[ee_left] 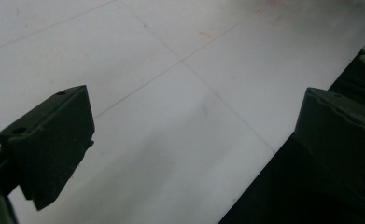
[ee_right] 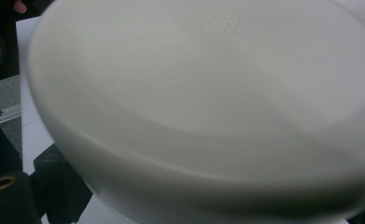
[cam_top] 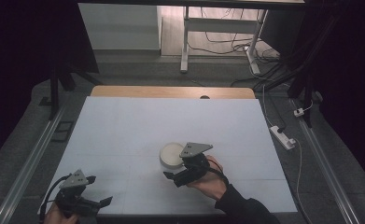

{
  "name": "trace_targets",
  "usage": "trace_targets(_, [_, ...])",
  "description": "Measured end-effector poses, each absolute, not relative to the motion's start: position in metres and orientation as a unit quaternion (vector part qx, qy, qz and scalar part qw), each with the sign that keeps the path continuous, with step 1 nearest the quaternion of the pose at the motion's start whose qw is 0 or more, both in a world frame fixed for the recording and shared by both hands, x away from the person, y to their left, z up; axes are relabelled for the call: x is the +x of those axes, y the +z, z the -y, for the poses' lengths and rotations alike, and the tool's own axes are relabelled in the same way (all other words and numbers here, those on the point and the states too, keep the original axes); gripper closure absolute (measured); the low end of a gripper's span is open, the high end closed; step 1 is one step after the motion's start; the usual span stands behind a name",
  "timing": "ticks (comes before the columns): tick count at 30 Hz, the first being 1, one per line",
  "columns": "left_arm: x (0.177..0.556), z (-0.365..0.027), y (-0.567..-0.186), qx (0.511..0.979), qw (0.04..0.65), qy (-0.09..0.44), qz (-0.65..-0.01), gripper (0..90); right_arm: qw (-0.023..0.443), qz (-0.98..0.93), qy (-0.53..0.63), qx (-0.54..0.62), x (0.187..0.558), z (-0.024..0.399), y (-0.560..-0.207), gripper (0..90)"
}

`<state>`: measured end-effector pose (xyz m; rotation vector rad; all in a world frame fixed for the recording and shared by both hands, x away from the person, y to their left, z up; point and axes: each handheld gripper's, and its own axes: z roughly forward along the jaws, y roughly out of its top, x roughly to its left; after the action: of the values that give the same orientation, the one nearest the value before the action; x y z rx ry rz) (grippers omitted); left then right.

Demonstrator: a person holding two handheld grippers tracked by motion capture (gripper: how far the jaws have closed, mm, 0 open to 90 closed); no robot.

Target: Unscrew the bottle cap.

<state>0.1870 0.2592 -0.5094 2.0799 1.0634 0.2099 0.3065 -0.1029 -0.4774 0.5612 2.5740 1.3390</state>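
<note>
White round dish (ee_right: 208, 102) sits right up against the right claw (cam_top: 178, 175), lower middle of the white surface (cam_top: 124, 135); its embossed mark is unreadable, grip unclear. Left claw (cam_top: 96, 198), lower left, is open.

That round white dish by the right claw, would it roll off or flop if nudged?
The white dish looks low, wide and flat-bottomed on the table, so it would probably slide, not roll or tip. Its smooth, even rim suggests a stiff, perhaps slippery surface for the right claw.
</note>
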Motion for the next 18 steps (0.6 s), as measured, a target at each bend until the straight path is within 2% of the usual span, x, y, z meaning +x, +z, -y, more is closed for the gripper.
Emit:
trace_targets(4, [0.192, -0.254, -0.505, 0.821, 0.404, 0.072, -0.396, 0.0, 0.092, -0.867, 0.452, 0.189, 0.306, 0.103, -0.478, 7.0])
trace_targets(18, [0.213, -0.237, -0.493, 0.822, 0.445, 0.090, -0.345, 0.0, 0.091, -0.867, 0.457, 0.180, 0.304, 0.101, -0.477, 7.0])
